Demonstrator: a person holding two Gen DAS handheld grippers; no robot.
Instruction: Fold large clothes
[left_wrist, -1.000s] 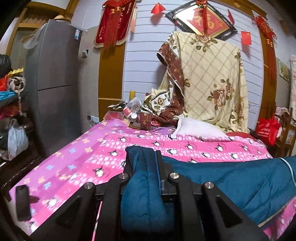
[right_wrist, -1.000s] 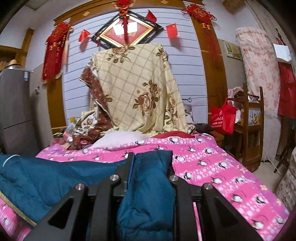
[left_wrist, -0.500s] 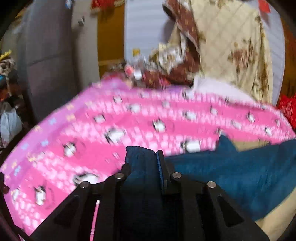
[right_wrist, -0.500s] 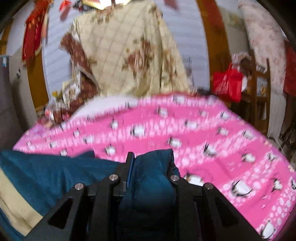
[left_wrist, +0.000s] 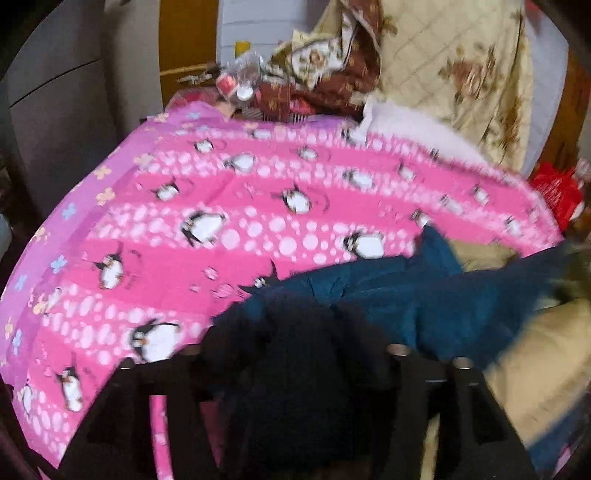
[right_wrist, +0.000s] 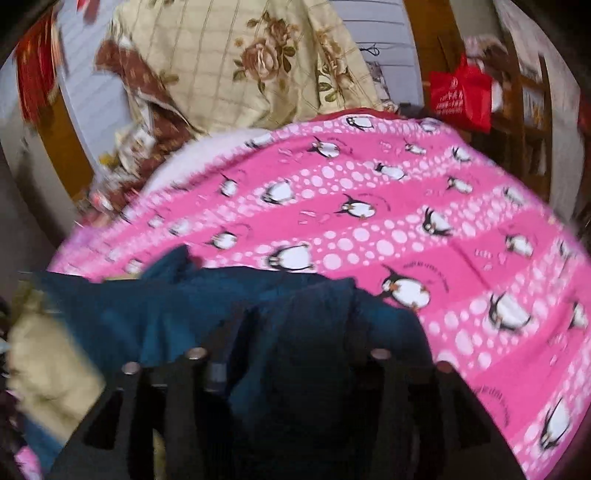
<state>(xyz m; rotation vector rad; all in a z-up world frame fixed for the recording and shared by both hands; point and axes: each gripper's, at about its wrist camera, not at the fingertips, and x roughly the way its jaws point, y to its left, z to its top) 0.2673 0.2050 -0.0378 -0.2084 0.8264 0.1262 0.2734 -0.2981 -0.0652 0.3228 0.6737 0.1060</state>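
Observation:
A large teal padded coat with a tan lining (left_wrist: 436, 310) hangs between my two grippers over a bed with a pink penguin sheet (left_wrist: 229, 221). My left gripper (left_wrist: 295, 354) is shut on a bunched teal end of the coat. My right gripper (right_wrist: 291, 354) is shut on the other end (right_wrist: 177, 314). The coat's tan lining (right_wrist: 44, 369) shows at the left of the right wrist view. The fabric hides the fingertips of both grippers. Both views are blurred.
The pink sheet (right_wrist: 406, 221) covers the bed ahead. A cream floral quilt (right_wrist: 236, 62) hangs at the headboard, with a white pillow (left_wrist: 406, 125) below it. A grey fridge (left_wrist: 55, 103) stands left. A red bag (right_wrist: 461, 92) and wooden shelves are right.
Both grippers have tipped down toward the bed, carrying the coat with them. The wall decorations have left view and the sheet fills the frames. The coat's tan lining now shows.

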